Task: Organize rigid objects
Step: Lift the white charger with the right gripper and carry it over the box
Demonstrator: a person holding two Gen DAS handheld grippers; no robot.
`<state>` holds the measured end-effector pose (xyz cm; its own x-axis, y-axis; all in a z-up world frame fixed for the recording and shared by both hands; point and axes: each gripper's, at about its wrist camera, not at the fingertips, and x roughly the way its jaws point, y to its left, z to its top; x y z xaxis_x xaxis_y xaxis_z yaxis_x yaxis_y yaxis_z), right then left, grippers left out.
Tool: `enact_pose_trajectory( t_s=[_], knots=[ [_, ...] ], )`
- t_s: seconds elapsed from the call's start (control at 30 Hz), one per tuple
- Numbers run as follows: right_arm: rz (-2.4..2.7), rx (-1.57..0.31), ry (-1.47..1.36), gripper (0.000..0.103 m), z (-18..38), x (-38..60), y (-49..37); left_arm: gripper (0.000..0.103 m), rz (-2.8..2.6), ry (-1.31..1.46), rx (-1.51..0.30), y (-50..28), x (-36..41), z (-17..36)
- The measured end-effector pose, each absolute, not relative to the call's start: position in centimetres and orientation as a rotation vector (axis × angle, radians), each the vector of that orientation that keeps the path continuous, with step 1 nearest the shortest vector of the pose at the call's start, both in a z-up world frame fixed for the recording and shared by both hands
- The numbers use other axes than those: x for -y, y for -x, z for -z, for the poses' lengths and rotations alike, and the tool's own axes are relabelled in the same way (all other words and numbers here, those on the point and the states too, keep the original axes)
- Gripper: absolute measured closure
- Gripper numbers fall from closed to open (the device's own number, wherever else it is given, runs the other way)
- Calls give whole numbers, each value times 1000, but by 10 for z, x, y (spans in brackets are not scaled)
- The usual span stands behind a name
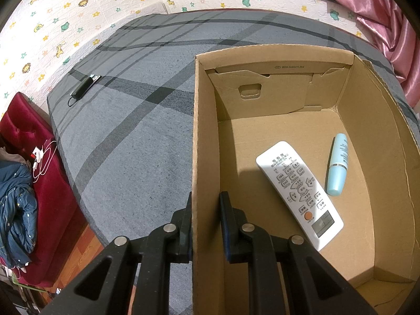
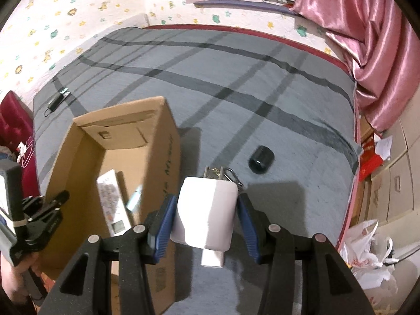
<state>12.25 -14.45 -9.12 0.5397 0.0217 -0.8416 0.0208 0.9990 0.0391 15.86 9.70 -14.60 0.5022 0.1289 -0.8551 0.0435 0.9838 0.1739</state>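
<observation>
Being carried just right of the cardboard box [image 2: 110, 157], the white charger [image 2: 206, 215] is being gripped squarely by the right gripper [image 2: 206, 219] while the box wall is being pinched steady by the left gripper [image 1: 206, 225].

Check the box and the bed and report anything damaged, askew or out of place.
The cardboard box has a torn edge on its far inner flap. A black cylinder lies tipped on its side, alone on the grey bedspread. Nothing is spilled.
</observation>
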Motion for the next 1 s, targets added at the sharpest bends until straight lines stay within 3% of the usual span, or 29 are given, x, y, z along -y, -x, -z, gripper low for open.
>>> enact_pose_trajectory(
  t_s=[0.47,1.0],
  knots=[
    [-146,-986,10,52,84,81,-131,86,-51,-179,-1048,-160,-96,147],
    [-249,-1075,73,52,132,26,-147,86,-53,-181,-1041,-158,-94,148]
  ],
)
